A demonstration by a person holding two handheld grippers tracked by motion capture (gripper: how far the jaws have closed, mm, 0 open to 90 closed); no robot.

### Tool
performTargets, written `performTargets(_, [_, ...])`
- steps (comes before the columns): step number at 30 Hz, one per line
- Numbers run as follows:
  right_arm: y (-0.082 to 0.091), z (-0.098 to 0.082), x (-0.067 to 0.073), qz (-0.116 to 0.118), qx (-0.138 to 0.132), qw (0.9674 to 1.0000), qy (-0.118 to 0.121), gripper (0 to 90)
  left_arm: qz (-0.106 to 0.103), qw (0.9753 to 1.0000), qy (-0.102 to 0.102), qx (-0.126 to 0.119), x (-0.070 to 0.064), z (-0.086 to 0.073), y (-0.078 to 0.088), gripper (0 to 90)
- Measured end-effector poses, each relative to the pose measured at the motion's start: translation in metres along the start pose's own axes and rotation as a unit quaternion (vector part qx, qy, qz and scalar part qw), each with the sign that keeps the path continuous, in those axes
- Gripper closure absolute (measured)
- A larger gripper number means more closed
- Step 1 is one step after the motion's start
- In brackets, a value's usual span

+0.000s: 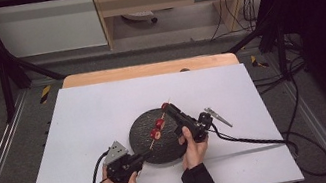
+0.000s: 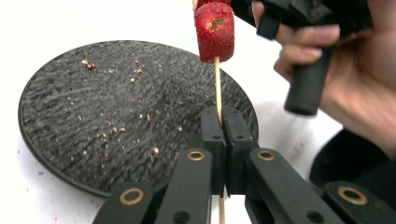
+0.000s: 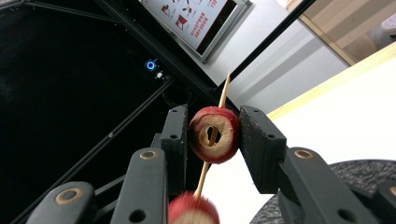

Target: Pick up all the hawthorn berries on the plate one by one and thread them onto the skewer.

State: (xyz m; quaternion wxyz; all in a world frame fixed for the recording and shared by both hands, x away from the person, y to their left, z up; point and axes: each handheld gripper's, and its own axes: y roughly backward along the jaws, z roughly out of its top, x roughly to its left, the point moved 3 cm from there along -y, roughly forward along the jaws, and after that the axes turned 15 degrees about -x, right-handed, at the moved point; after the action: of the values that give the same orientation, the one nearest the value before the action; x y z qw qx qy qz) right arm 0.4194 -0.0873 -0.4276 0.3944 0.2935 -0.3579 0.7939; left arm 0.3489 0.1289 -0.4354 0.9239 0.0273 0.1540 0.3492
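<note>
White surface (image 1: 104,117) spans mid frame in the high view, w/ a dark round plate (image 1: 144,125) at centre. Left gripper (image 1: 138,159), lower centre, is clamped tight on the skewer (image 2: 217,88) near its bottom end. Right gripper (image 1: 168,107), centre, is closed on the top red fruit piece (image 3: 215,134); two more pieces, prob. the same fruit, sit lower on the skewer.

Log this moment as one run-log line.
left gripper: shut on thin wooden skewer | right gripper: shut on top red fruit ring | below: round black textured plate
</note>
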Motion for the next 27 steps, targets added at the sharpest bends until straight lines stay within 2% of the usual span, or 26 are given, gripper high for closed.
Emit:
performTargets(5, [0.003, -0.004, 0.000, 0.001, 0.007, 1.0000, 0.006, 63.9, -0.001, 1.0000, 0.003, 0.002, 0.000, 0.002, -0.007, 88.7])
performTargets(13, [0.004, -0.005, 0.000, -0.001, 0.018, 0.9998, 0.011, 63.1, -0.002, 1.0000, 0.003, 0.003, 0.004, 0.000, -0.005, 88.7])
performTargets(19, [0.003, 0.003, 0.003, 0.000, 0.034, 0.9987, 0.038, 51.5, -0.003, 1.0000, 0.004, 0.001, 0.006, 0.001, 0.000, 88.7])
performTargets(23, [0.003, 0.012, 0.004, -0.003, 0.057, 0.9957, 0.073, 41.5, -0.003, 0.9999, 0.004, 0.009, 0.010, -0.002, 0.003, 88.6])
performTargets(26, [0.003, 0.017, 0.003, -0.004, 0.085, 0.9905, 0.108, 30.6, -0.005, 0.9998, 0.001, 0.020, 0.012, -0.004, 0.004, 88.6])
performTargets(27, [0.004, 0.019, 0.002, -0.003, 0.102, 0.9872, 0.123, 27.0, -0.004, 0.9997, 0.000, 0.022, 0.012, -0.004, 0.003, 88.6])
